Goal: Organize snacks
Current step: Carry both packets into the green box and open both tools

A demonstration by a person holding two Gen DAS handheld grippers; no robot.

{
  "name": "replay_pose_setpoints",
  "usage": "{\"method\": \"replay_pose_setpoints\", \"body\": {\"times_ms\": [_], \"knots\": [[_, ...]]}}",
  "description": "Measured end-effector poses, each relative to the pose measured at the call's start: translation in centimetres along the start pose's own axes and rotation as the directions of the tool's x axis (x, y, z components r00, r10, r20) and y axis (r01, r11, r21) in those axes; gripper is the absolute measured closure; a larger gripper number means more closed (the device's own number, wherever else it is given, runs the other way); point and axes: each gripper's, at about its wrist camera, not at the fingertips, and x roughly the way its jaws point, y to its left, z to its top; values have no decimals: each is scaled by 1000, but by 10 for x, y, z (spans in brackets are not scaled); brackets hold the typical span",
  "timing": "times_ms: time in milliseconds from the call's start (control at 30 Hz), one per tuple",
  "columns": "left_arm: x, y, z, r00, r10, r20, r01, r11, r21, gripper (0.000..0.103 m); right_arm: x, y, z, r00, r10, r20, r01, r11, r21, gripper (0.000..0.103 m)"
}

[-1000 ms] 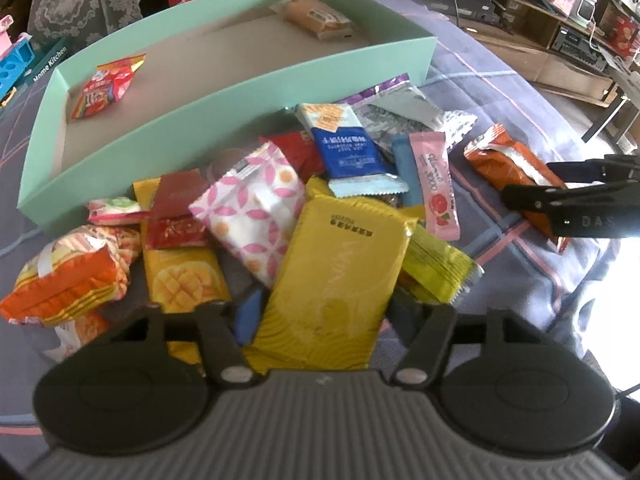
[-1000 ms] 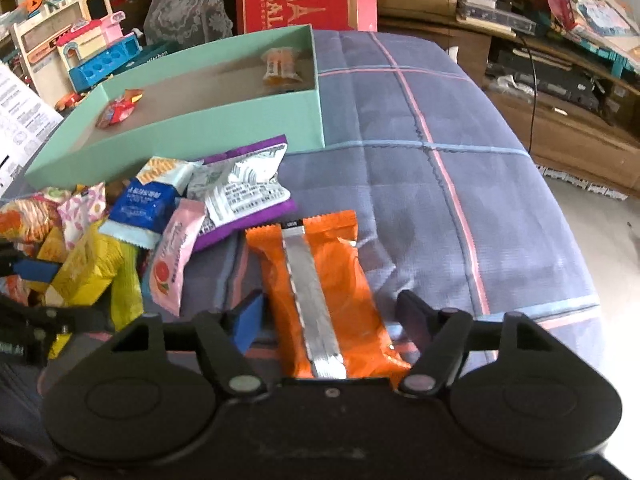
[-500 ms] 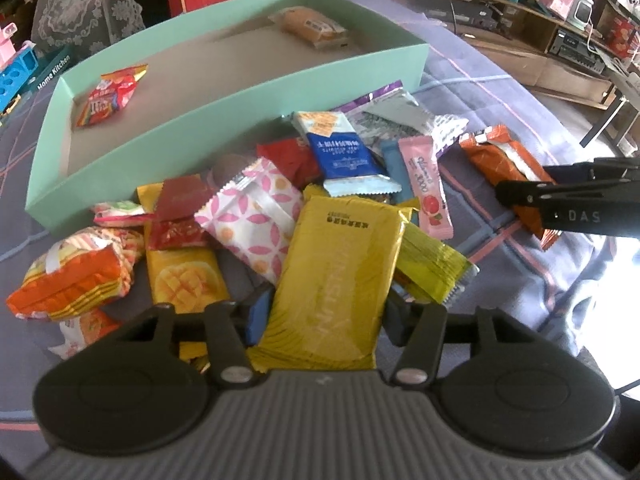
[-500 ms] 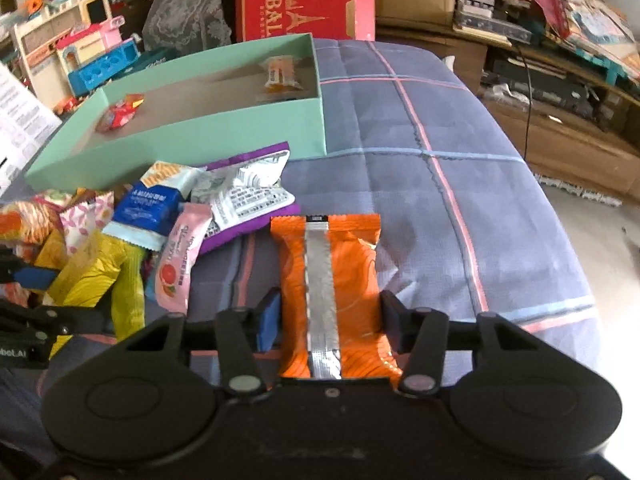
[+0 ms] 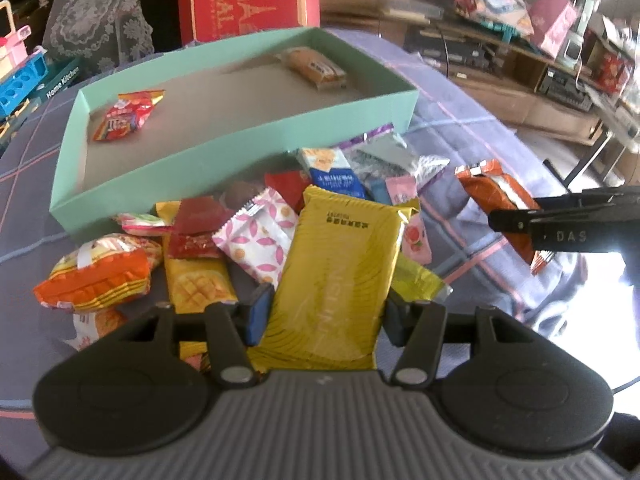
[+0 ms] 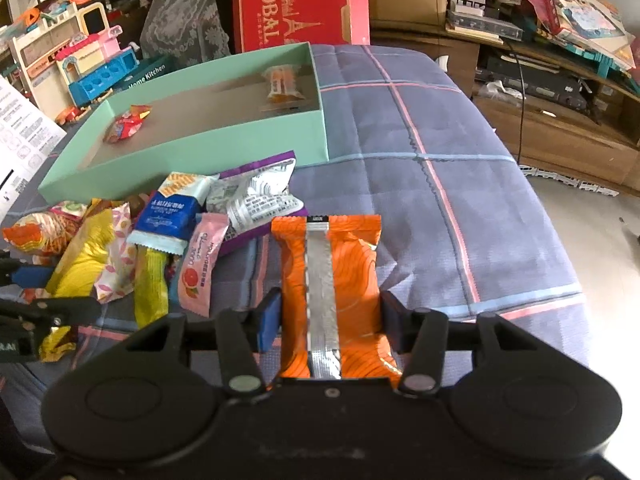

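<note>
**Both grippers clamped on a snack each**

So compared to a second ago, both sets of fingers have just been closing in, and each now has a packet pinched between the pads. The left gripper [image 5: 324,316] grips the yellow packet [image 5: 340,276], which now sits tilted up off the snack pile [image 5: 224,236] instead of lying flat on it. The right gripper [image 6: 332,320] squeezes the orange packet [image 6: 330,280], which has straightened up between its fingers compared to the earlier frame, where it lay skewed on the cloth.

Surface is a table under a purple-blue checked cloth [image 6: 440,184] with pink and light blue lines. A mint green box [image 5: 240,136] sits just behind the pile, with a small red candy bag [image 5: 128,114] at one end and a tan wrapped bun [image 5: 316,66] at the other. Behind it there's a red carton [image 6: 296,4] marked GLOBAL, a toy kitchen set [image 6: 88,64] off to the left, and cluttered wooden shelves [image 6: 560,92] on the right.

The yellow packet is glossy, with fine curved lines and small dark print near its top. The orange one has a wavy pattern and a silver seam strip down the middle.
</note>
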Motion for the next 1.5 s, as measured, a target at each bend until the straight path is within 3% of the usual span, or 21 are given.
{"method": "replay_pose_setpoints", "body": {"times_ms": [400, 767, 1200, 1500], "knots": [[-27, 24, 0, 995, -52, 87, 58, 996, -68, 49, -20, 16, 26, 998, -40, 43, 40, 999, 8, 53], [-45, 60, 17, 988, -44, 149, 68, 984, -162, 49, -31, 26, 65, 993, -30, 116, 30, 1000, 9, 53], [-52, 147, 70, 974, 105, 201, -43, 955, -292, 49, -12, 29, 127, 984, 25, 174, -29, 999, 18, 53], [-11, 199, 116, 974, 188, 125, -133, 926, -353, 49, 42, 55, 179, 986, 110, 129, -108, 994, -28, 53]]}}
